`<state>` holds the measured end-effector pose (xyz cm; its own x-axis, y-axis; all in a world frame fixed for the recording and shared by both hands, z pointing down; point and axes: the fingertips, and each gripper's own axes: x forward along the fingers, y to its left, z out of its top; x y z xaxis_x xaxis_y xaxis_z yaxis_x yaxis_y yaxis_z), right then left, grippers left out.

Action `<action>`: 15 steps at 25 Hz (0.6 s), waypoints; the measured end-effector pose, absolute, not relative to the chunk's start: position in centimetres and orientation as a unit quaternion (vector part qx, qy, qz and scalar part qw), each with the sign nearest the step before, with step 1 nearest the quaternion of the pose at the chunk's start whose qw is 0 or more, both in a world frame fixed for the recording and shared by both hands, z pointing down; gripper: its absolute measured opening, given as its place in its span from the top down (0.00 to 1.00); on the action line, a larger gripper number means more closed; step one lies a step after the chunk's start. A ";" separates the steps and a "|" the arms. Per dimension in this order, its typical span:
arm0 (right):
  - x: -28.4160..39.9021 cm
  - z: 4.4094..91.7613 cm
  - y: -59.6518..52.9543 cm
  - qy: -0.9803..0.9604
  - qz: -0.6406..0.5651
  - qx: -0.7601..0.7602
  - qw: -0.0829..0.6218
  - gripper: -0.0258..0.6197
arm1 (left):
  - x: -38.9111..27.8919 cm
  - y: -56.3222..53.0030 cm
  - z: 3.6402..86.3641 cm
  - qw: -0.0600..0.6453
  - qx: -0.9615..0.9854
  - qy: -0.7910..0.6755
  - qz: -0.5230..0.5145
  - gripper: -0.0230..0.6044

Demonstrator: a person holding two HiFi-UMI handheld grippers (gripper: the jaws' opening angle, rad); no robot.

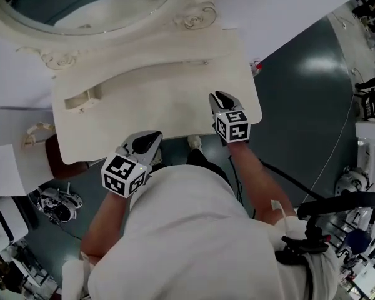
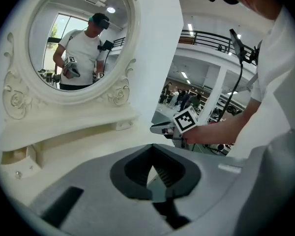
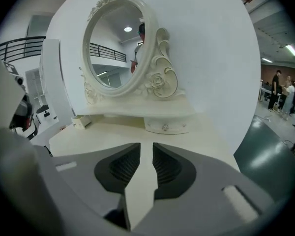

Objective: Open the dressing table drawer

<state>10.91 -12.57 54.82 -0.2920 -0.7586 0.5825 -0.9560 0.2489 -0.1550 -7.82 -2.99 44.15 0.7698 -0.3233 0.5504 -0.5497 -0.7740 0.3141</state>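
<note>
Your right gripper (image 3: 147, 146) hangs over the cream tabletop (image 1: 156, 105) in front of the oval mirror (image 3: 115, 45) and toward its right side, its jaws a narrow gap apart with nothing between them. Your left gripper (image 2: 152, 150) sits farther out from the mirror, at the tabletop's front edge and toward the mirror's left side, its jaws closed tip to tip and empty. The small drawer (image 3: 164, 126) with its round knob lies shut just beneath the mirror's carved right-hand base, well apart from both grippers.
</note>
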 end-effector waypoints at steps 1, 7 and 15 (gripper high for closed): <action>11.4 55.4 -13.5 -0.769 0.249 0.553 0.201 0.83 | -7.2 -3.0 44.1 0.236 0.907 -0.249 0.243 0.96; 13.6 58.2 -18.9 -0.785 0.257 0.527 0.201 0.79 | -4.5 -4.1 44.4 0.244 0.889 -0.305 0.240 0.96; 14.0 61.2 -23.9 -0.788 0.268 0.516 0.205 0.74 | -5.1 -4.2 44.7 0.248 0.864 -0.366 0.242 0.96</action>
